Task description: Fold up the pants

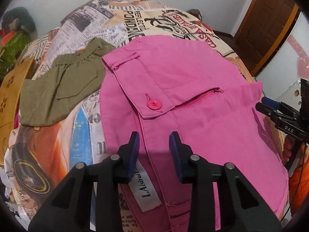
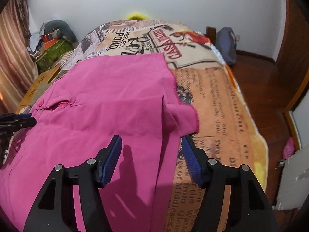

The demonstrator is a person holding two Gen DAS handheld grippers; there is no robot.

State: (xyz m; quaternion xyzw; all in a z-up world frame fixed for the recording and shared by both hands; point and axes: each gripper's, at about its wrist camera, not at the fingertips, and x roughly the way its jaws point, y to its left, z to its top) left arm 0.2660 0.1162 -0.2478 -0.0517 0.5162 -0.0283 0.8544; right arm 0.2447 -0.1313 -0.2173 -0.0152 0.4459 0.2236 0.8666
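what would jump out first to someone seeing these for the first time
The bright pink pants dominate both views, spread over a bed cover printed like old newspapers. An olive green garment lies on the pants' left in the left wrist view. The open left gripper and open right gripper hover over the pink cloth, holding nothing.

Olive shorts (image 1: 58, 89) lie on newspaper-print bedspread (image 2: 218, 104), w/ possibly a backpack (image 2: 227, 44) by wall.
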